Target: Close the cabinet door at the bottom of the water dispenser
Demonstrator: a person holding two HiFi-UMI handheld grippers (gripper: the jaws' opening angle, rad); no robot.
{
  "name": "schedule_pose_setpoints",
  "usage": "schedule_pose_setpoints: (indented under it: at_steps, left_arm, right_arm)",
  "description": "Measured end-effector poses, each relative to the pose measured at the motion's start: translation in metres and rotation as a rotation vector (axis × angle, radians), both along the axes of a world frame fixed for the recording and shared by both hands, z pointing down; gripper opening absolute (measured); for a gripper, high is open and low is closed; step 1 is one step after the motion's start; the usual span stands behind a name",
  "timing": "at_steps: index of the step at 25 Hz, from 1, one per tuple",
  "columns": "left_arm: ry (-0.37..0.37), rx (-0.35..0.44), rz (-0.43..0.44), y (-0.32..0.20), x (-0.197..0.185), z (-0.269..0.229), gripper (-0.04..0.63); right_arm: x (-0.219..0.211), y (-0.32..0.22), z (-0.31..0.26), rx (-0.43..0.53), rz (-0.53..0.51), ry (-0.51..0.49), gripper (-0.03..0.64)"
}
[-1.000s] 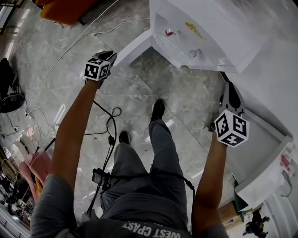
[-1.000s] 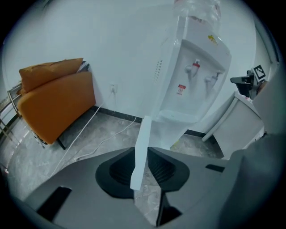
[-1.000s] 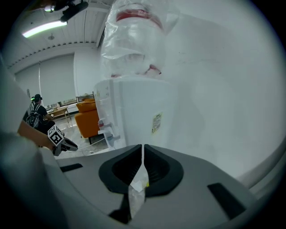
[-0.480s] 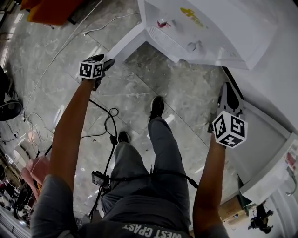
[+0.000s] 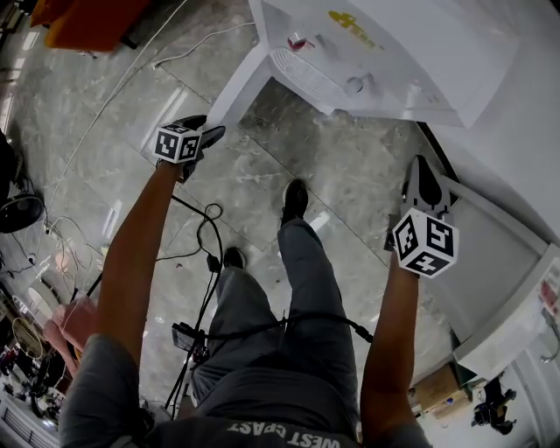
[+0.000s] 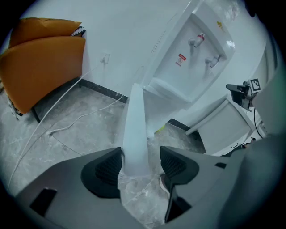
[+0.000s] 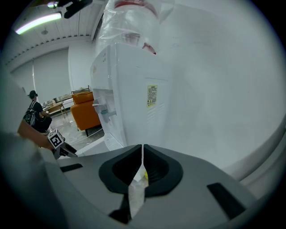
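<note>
The white water dispenser [image 5: 394, 52] stands at the top of the head view, and its bottom cabinet door [image 5: 236, 87] hangs open towards the left. My left gripper [image 5: 206, 131] is at the door's free edge. In the left gripper view that edge [image 6: 134, 129] stands upright between the jaws of the left gripper [image 6: 140, 163]. They are opening, and the pads [image 6: 107, 167] do not press on it. My right gripper [image 5: 426, 171] hangs beside the dispenser's right side. In its own view the right gripper [image 7: 142, 154] is shut, with the dispenser's side wall [image 7: 129, 89] ahead.
An orange sofa [image 5: 87, 22] sits at the far left, with a wall socket [image 6: 106, 57] and white cords [image 6: 67, 125] on the marble floor. Black cables [image 5: 206, 232] lie by the person's feet [image 5: 296, 203]. A white cabinet [image 5: 490, 254] stands to the right.
My left gripper has sunk and come down at the door's free edge. My right gripper has dropped a little beside the dispenser.
</note>
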State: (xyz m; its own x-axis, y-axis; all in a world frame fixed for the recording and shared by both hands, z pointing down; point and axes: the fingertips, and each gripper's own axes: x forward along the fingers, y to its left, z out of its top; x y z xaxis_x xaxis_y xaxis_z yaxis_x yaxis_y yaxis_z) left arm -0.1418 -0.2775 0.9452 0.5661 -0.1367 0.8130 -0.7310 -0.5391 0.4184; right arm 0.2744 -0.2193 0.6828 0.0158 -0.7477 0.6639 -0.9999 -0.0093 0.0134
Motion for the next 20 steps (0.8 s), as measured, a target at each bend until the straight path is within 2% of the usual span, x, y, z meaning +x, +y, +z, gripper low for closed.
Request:
schedule_pose_setpoints:
  at_steps: [5, 12, 20]
  left_arm:
    - [0.074, -0.038, 0.048, 0.027, 0.032, -0.001, 0.27]
    - [0.125, -0.068, 0.147, 0.056, 0.092, 0.001, 0.26]
    - [0.162, -0.076, 0.185, 0.067, 0.146, 0.002, 0.213]
  right_arm:
    - [-0.001, 0.002, -0.001, -0.004, 0.003, -0.004, 0.031]
    - [0.002, 0.007, 0.0, -0.007, 0.021, -0.009, 0.031]
    - [0.02, 0.018, 0.003, -0.015, 0.054, -0.011, 0.031]
